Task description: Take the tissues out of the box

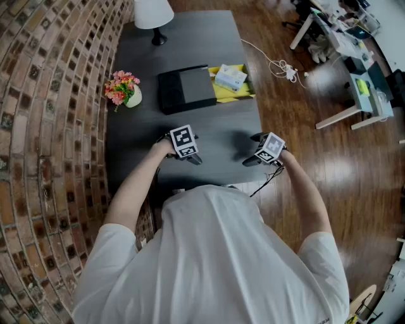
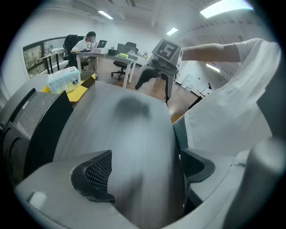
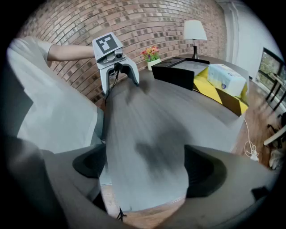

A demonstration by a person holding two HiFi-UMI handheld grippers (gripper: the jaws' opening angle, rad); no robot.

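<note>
While the left gripper (image 2: 144, 170) and right gripper (image 3: 145, 167) hold fingers (image 2: 96, 172) spread, empty, over the matte grey counter (image 1: 218, 136), the soft plastic-wrapped tissue pack (image 1: 230, 77) lies in the open yellow box (image 1: 237, 95) — beside a flat black case (image 1: 186, 88).

Right gripper (image 3: 145, 167), jaws wide apart above grey table (image 3: 187, 107); tissue pack (image 3: 227, 77), seemingly wrapped, beyond.

Bare surface (image 1: 221, 136) lay open between the left tool (image 2: 143, 172) and the right tool (image 3: 145, 170), which faced each other across it. To the left tool's left and the right tool's right stood the black case (image 1: 186, 88). The tissue pack (image 1: 230, 77) lay in its yellow box (image 1: 235, 96) just beyond it. The flower vase (image 1: 124, 90) and the lamp (image 1: 154, 16) stood farther off.
</note>
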